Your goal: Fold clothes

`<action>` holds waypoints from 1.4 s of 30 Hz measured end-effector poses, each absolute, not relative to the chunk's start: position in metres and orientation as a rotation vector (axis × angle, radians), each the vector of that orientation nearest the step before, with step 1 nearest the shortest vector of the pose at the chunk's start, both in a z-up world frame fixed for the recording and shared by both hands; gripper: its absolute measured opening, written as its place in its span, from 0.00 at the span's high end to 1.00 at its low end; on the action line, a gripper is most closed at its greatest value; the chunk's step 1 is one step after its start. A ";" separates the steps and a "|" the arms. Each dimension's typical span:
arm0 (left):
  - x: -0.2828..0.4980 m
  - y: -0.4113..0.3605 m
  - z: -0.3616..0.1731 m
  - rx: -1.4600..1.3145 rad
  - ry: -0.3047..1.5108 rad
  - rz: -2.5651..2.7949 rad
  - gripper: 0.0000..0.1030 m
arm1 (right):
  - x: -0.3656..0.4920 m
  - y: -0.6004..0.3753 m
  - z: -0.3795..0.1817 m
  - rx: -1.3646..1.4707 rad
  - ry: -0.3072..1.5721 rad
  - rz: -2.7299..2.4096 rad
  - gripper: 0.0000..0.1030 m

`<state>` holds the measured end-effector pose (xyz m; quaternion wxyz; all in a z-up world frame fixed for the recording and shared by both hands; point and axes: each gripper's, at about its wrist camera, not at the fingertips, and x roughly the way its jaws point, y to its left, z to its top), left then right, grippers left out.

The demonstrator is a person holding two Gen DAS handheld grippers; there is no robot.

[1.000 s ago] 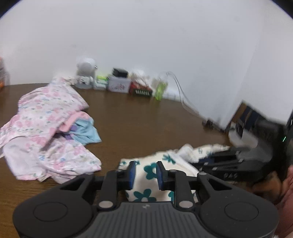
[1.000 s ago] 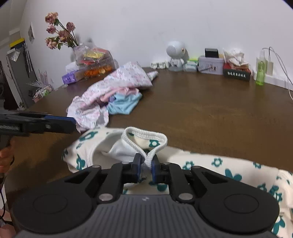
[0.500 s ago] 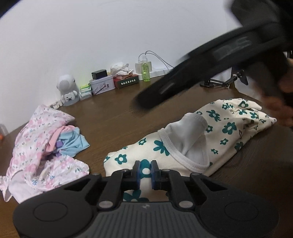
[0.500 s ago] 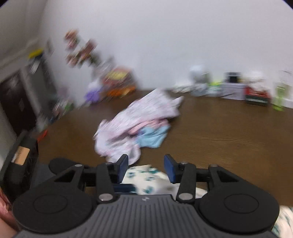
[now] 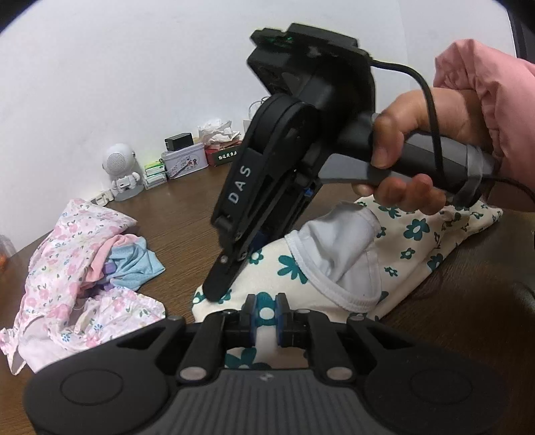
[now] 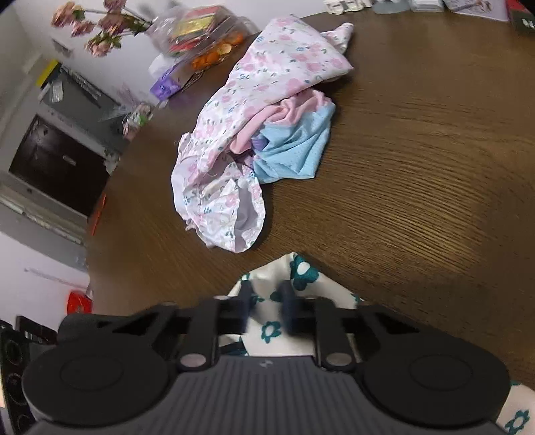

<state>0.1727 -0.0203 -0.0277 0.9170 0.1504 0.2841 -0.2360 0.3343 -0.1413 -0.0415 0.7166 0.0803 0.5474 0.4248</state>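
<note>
a home: wooden table (image 6: 418,140) with laundry (image 6: 267,110), dried flowers (image 6: 100,30), a snack bag (image 6: 200,36)

— From my seat, what can't you make out on the left wrist view?

— The right gripper (image 5: 217,294) crosses mid-frame and I can't see its fingertips apart; they sit dark against the floral garment (image 5: 411,241), whose near edge is hidden under my own gripper body. The pink sleeve (image 5: 495,110) runs off the right edge.

— And the right wrist view?

— The fingers (image 6: 287,308) there are smeared with blur, so I can't judge whether they touch the cloth. The garment is cut off at the lower right corner. The flowers (image 6: 100,30) and packets (image 6: 200,30) at upper left are too blurred to read.
</note>
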 end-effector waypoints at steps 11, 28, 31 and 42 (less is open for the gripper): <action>0.187 -0.017 -0.026 0.242 0.633 -0.494 0.88 | 0.292 -0.111 -0.016 -0.370 0.830 0.951 0.96; 0.199 -0.018 -0.023 0.242 0.640 -0.495 0.82 | 0.312 -0.181 -0.015 0.031 0.967 0.852 0.80; 0.200 -0.023 -0.026 0.256 0.648 -0.491 0.82 | 0.296 -0.186 -0.009 -0.002 0.892 0.831 0.80; 0.209 -0.023 -0.022 0.246 0.658 -0.486 0.83 | 0.233 -0.202 0.010 -0.130 0.625 0.749 0.78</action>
